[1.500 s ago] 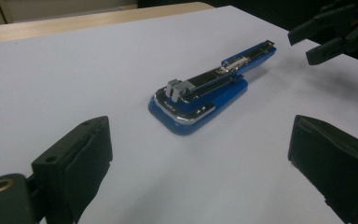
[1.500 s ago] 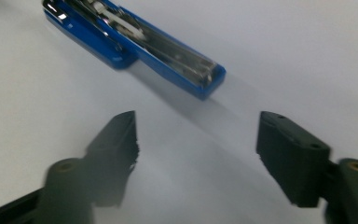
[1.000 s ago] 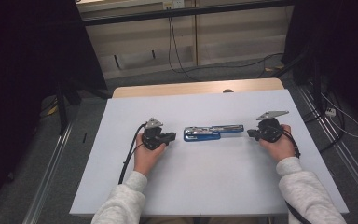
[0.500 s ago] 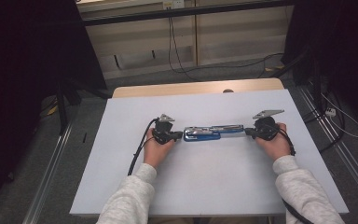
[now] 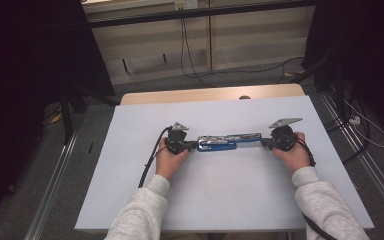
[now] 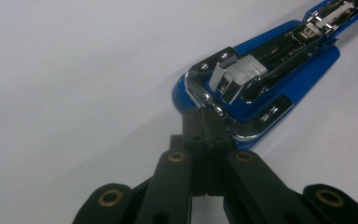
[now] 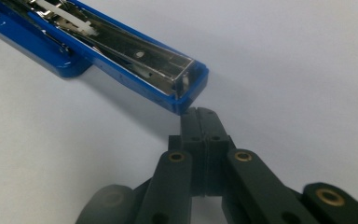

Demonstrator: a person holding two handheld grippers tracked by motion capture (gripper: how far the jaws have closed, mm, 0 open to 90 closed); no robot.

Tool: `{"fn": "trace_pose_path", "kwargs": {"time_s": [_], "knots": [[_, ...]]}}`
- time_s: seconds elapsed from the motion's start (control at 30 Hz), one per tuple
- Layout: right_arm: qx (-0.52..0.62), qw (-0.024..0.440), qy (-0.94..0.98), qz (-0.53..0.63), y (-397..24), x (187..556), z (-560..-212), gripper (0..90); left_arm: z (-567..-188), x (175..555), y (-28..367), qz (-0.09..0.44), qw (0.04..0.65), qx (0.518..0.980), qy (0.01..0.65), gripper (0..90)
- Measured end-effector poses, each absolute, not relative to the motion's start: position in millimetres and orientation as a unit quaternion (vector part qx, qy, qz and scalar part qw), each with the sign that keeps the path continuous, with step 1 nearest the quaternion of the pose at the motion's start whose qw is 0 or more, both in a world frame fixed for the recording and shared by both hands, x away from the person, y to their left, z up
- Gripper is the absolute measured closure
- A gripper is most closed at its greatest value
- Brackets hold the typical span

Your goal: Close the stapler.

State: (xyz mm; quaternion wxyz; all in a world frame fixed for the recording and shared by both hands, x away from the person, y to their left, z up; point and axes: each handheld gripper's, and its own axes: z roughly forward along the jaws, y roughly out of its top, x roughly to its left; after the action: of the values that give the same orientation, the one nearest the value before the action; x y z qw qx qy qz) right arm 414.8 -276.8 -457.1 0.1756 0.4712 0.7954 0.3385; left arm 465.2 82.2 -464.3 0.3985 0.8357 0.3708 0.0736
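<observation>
Both hands have drawn inward along the worktop since the earlier frames, the left one farther, so the grippers now bracket the opened blue stapler (image 5: pixel 226 142) that lies flat in a line near the middle of the white table (image 5: pixel 130 200). The left gripper (image 5: pixel 194 145) has its jaws pressed together, tips touching the chrome hinge end of the stapler (image 6: pixel 261 88). The right gripper (image 5: pixel 264 142) also has its jaws together, tips just at the blue corner of the magazine end (image 7: pixel 135 60); neither clamps anything.

Risk, as I judge it: with closed tips pushing from both ends, the stapler may skid sideways or pivot on the smooth surface if the pushes are not in line, and the sprung parts could snap or slip off a tip.

Both forearms come in from the near edge, wrists low, hands wrapped round the gripper bodies, the grippers lying nearly level and pointing at each other.
</observation>
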Motion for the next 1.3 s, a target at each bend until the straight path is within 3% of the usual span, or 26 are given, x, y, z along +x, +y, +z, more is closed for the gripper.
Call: {"fn": "trace_pose_path", "kwargs": {"time_s": [0.43, 0.6, 0.63, 0.77, 0.83, 0.9, 0.97, 1.3], "knots": [[0.443, 0.180, 0.787, 0.391, -267.5, 413.0, -443.0, 90.0, -464.5, 465.8, 82.0, 0.075, 0.400, 0.834, 0.372, 90.0], [0.445, 0.177, 0.785, 0.392, -264.3, 412.1, -442.4, 82.5, -463.9, 466.9, 84.1, 0.082, 0.399, 0.832, 0.377, 88.6], [0.448, 0.173, 0.780, 0.401, -264.2, 410.7, -443.0, 75.0, -463.1, 467.3, 86.0, 0.087, 0.399, 0.830, 0.379, 85.2], [0.445, 0.164, 0.777, 0.415, -261.6, 406.3, -443.6, 66.3, -458.1, 467.1, 92.8, 0.085, 0.406, 0.823, 0.388, 71.7], [0.444, 0.161, 0.777, 0.415, -260.7, 405.0, -443.4, 64.6, -456.7, 466.4, 94.6, 0.087, 0.409, 0.822, 0.387, 69.7], [0.447, 0.153, 0.773, 0.423, -259.7, 402.4, -442.9, 58.1, -454.1, 464.4, 97.6, 0.088, 0.407, 0.818, 0.397, 52.8], [0.450, 0.142, 0.766, 0.436, -259.5, 397.5, -441.4, 52.1, -450.9, 458.7, 104.2, 0.080, 0.418, 0.818, 0.388, 45.2], [0.449, 0.128, 0.765, 0.443, -260.4, 374.2, -436.5, 39.4, -436.9, 436.1, 129.7, 0.070, 0.449, 0.810, 0.371, 27.6]]}}
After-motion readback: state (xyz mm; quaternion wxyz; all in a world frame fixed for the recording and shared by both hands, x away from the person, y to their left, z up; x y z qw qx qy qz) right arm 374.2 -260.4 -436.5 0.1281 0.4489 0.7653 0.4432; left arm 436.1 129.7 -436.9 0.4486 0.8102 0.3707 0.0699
